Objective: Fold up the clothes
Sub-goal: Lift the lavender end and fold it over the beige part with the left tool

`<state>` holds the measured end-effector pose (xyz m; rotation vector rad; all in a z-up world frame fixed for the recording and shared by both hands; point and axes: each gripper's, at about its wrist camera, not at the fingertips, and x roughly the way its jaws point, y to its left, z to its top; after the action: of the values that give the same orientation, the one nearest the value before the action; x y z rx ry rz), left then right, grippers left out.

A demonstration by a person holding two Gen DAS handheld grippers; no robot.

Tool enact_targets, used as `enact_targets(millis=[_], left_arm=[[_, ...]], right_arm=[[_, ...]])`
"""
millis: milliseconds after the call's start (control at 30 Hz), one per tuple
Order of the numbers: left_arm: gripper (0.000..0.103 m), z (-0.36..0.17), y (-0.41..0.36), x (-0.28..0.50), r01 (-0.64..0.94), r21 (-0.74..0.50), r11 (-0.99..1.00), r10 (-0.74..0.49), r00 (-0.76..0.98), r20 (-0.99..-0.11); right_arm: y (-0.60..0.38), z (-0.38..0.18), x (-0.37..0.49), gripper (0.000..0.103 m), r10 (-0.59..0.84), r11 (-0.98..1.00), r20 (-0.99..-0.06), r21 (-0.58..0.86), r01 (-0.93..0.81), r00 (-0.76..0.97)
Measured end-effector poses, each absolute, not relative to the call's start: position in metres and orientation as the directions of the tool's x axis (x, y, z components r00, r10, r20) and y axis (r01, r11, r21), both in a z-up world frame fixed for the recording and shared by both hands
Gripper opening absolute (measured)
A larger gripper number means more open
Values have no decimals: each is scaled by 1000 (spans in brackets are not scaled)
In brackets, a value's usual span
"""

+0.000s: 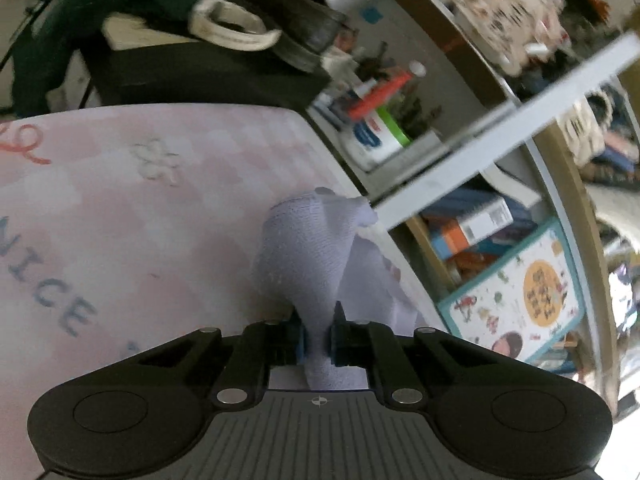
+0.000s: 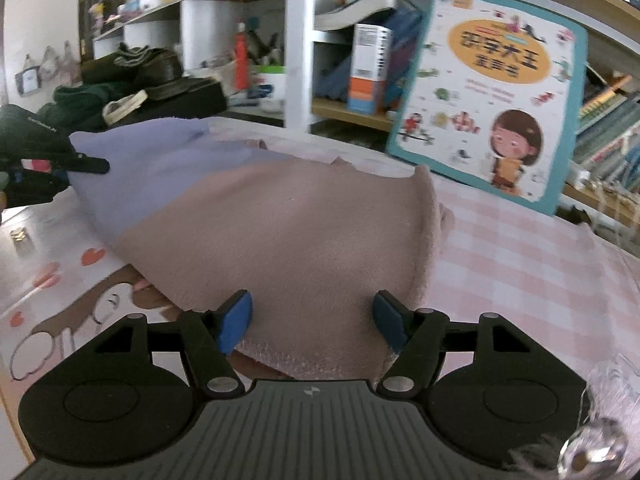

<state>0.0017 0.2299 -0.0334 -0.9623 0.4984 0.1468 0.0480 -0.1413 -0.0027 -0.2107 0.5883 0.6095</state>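
A two-tone garment, lavender (image 1: 304, 248) at one end and dusty pink (image 2: 288, 232) at the other, lies bunched over the pink checked table cover (image 2: 500, 248). My left gripper (image 1: 318, 336) is shut on a pinched fold of the lavender part, which rises in front of it. In the right wrist view that same gripper (image 2: 86, 166) shows at the left edge, gripping the lavender end. My right gripper (image 2: 312, 320) stands open, its blue pads wide apart. The pink hem lies between them, and neither pad visibly presses on it.
A shelf unit packed with books and boxes runs along the table's far edge, with a large picture book (image 2: 492, 92) leaning against it. A black bag and dark clothes (image 1: 208, 68) are piled behind the table. The printed cover (image 1: 120, 208) stretches to the left.
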Motion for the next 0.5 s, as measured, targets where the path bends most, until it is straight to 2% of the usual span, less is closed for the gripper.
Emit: enact_targets(millis=[167, 400, 500], left_arm=[[11, -37, 231, 2, -353, -752, 557, -90, 874, -477], [23, -43, 229, 9, -381, -741, 552, -71, 864, -498], [24, -43, 228, 9, -378, -732, 567, -64, 865, -497]], right_arm=[[-139, -3, 49, 68, 487, 799, -578, -9, -601, 655], [-143, -5, 48, 71, 518, 779, -570, 7, -627, 637], [-145, -4, 50, 72, 527, 776, -570, 21, -630, 630]])
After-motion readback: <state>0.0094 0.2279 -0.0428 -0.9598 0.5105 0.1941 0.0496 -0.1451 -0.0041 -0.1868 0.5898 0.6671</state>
